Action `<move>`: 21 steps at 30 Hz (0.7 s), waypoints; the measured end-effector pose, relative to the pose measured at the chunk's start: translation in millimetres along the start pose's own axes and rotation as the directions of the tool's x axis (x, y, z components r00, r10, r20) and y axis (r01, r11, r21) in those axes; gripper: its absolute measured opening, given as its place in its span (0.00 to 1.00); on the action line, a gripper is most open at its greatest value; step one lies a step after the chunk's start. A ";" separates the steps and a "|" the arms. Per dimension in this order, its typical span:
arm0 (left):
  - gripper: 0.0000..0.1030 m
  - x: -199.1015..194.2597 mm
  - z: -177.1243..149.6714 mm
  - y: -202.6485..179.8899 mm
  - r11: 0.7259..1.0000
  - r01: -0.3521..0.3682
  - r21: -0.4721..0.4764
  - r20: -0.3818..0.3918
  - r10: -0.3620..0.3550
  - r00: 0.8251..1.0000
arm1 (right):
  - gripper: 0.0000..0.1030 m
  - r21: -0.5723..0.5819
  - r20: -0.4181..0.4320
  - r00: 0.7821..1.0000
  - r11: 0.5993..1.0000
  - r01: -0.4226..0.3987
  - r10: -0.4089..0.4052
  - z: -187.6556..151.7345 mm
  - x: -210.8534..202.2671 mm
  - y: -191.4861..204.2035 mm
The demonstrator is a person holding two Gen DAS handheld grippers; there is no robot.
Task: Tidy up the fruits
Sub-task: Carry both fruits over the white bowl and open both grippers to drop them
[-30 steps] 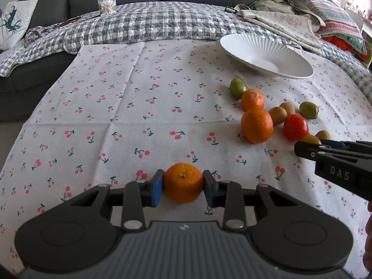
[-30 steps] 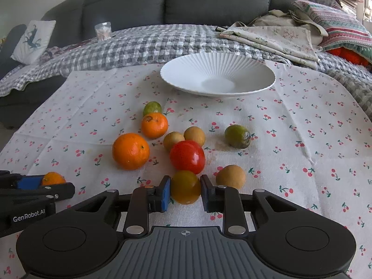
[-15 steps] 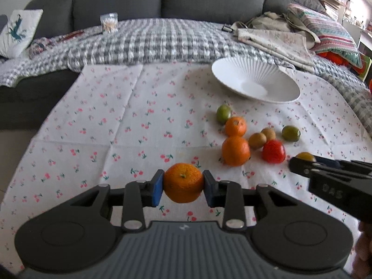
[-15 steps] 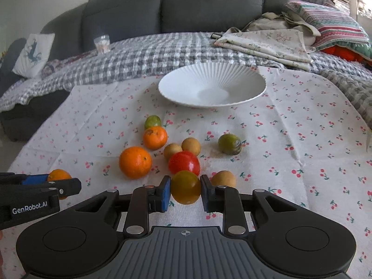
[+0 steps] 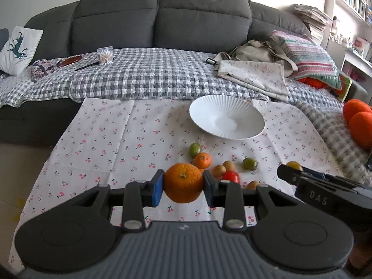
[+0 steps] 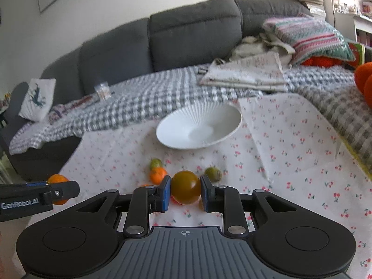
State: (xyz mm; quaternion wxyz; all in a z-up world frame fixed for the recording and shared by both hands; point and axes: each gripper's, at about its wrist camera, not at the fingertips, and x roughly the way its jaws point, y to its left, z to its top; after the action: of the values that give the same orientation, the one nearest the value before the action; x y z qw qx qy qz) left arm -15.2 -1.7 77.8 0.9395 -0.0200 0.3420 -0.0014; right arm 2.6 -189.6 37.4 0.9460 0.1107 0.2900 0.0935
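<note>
My left gripper (image 5: 183, 187) is shut on a large orange (image 5: 183, 179) and holds it up off the cherry-print cloth (image 5: 111, 144). My right gripper (image 6: 185, 191) is shut on a dark yellow-green tomato (image 6: 186, 186), also held in the air. Each gripper shows in the other's view: the right gripper (image 5: 289, 174) at the right edge, the left gripper (image 6: 62, 189) at the left edge. An empty white ribbed bowl (image 5: 209, 107) (image 6: 232, 116) stands farther back on the cloth. Below lie a green fruit (image 5: 194, 149), a mandarin (image 5: 202, 160), a red tomato (image 5: 230, 177) and several small brown and green fruits.
A grey checked blanket (image 5: 151, 79) covers the sofa seat behind the cloth, with folded fabric (image 5: 253, 74) and a striped cushion (image 5: 307, 55) at the right. Orange woolly balls (image 5: 359, 121) sit at the far right. A small clear box (image 5: 105, 55) lies on the blanket.
Both grippers have risen with their fruits, so the cloth and loose fruits look smaller and farther below. The right wrist view has rolled, tilting the bowl.
</note>
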 end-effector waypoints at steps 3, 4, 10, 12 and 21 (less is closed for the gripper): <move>0.32 -4.7 8.8 2.3 1.000 0.030 0.006 0.014 -0.030 0.999 | 0.24 0.010 0.004 1.000 1.000 -0.002 0.001 4.9 -7.0 1.0; 0.32 -6.3 12.4 3.2 0.999 0.036 0.012 0.019 -0.036 0.999 | 0.24 0.013 0.001 1.000 1.000 0.003 -0.003 7.0 -8.6 0.9; 0.32 -13.3 50.8 11.5 0.997 0.057 0.047 0.052 -0.060 0.997 | 0.24 0.000 -0.018 0.999 0.999 0.051 -0.051 37.1 -30.4 5.1; 0.32 -15.5 61.7 11.1 0.995 0.082 0.048 0.065 -0.085 0.994 | 0.24 0.013 -0.017 0.998 0.999 0.053 -0.053 55.7 -43.8 7.3; 0.32 13.2 86.0 -2.8 0.989 0.127 0.072 0.051 -0.131 0.990 | 0.24 -0.128 -0.006 0.997 0.989 0.077 -0.078 109.6 -44.6 23.4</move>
State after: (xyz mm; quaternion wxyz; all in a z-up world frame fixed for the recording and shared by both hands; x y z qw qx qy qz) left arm 50.3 -1.5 135.2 0.9467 -0.0096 0.3136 -0.0733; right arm 26.1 -194.9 155.6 0.9525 0.0383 0.2925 0.0757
